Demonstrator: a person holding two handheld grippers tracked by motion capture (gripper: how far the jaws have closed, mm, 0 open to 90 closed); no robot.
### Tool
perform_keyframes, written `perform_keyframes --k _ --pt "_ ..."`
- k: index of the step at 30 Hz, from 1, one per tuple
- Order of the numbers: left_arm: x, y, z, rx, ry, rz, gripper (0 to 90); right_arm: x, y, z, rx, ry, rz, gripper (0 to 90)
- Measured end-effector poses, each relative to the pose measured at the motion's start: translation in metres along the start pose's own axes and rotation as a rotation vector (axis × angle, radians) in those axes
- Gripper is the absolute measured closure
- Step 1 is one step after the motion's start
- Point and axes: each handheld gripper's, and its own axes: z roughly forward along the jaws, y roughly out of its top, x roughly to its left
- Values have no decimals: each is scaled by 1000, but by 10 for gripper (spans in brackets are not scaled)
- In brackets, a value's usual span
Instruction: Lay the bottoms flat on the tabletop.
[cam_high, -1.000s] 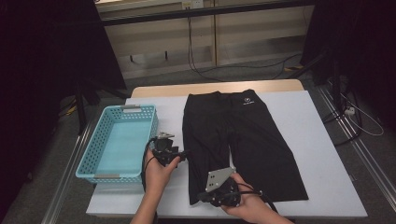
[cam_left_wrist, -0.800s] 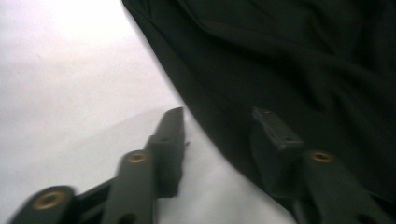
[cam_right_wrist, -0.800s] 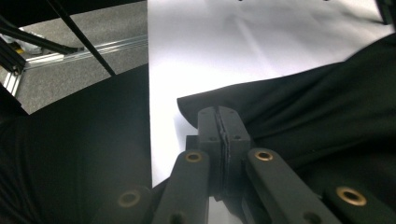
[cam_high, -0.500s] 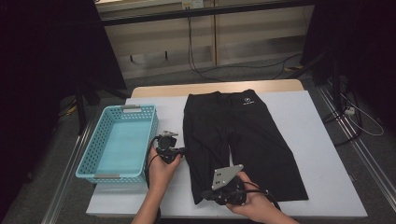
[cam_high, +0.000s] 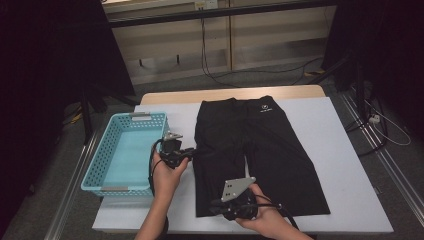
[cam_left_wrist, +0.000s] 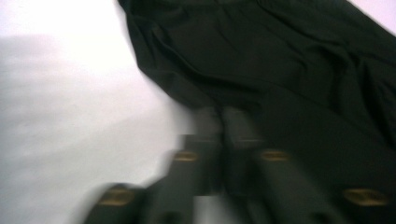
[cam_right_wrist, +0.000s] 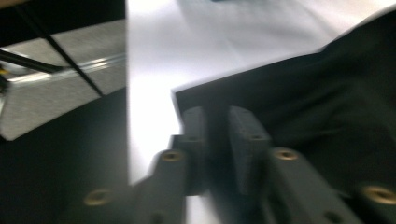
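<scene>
The right hand-held gripper (cam_high: 216, 207) pinches the near hem corner of the black shorts (cam_high: 260, 150), jaws just easing apart; the left hand-held gripper (cam_high: 192, 151), likewise loosening, nips their side edge, ready for folding. The shorts lie flat mid-surface (cam_high: 345, 165), basket (cam_high: 107, 172) beside.

White table (cam_high: 345, 165): black shorts (cam_high: 260, 150) flat at centre; empty turquoise basket (cam_high: 105, 177) at left edge.

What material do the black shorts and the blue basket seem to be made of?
The black shorts look like thin, matte stretch fabric: they lie flat with soft wrinkles and only a faint sheen. The blue basket seems moulded plastic: stiff walls with a regular lattice of holes, evenly coloured.
</scene>
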Motion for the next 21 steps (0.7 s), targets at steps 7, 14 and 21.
perform_keyframes --k 7,14,21 --pt "0 -11 -6 29 22 10 368 -18 -7 -22 -11 -127 63 606" --pt "-2 -21 -8 65 16 30 369 -33 -18 -31 26 -207 98 530" --pt "-5 -29 -5 82 34 54 439 -43 -24 -40 37 -263 121 519"
